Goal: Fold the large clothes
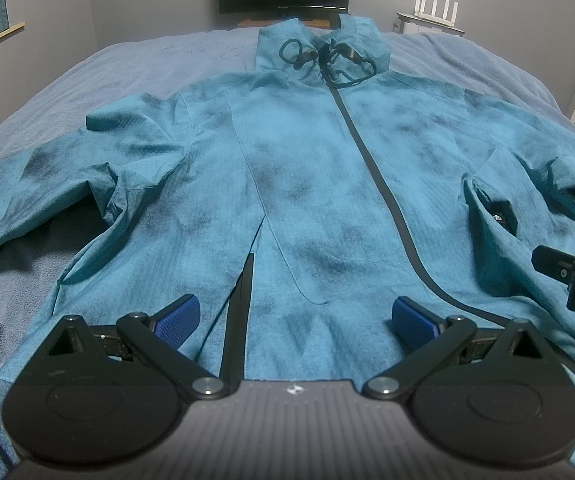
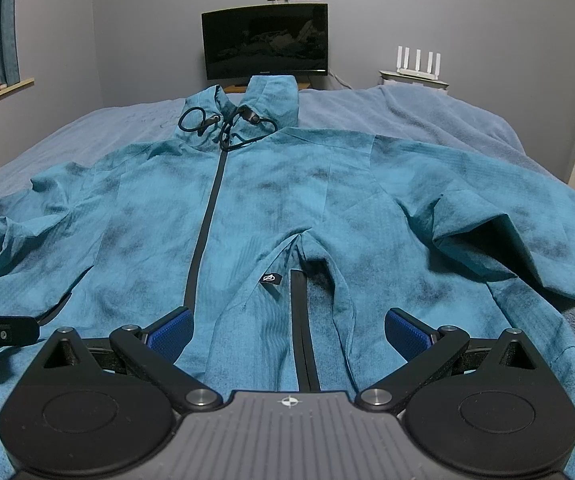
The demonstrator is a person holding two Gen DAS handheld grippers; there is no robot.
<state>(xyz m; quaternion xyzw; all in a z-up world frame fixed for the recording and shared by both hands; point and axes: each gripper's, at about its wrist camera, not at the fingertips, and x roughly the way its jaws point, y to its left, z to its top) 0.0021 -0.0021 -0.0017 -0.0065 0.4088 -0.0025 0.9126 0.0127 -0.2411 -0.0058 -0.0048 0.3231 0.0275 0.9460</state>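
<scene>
Zero folds done: jacket (image 1: pixel 307 184) lies flat, zipped, sleeves spread. Your left gripper (image 1: pixel 295 316) and right gripper (image 2: pixel 287 328) hover at its hem, fingers wide, empty.

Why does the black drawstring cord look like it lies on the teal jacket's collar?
Touching. In the right wrist view, the black drawstring cord loops flat against the teal jacket's collar.

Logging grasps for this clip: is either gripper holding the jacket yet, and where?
No. The left gripper and right gripper are open above the jacket hem.
</scene>
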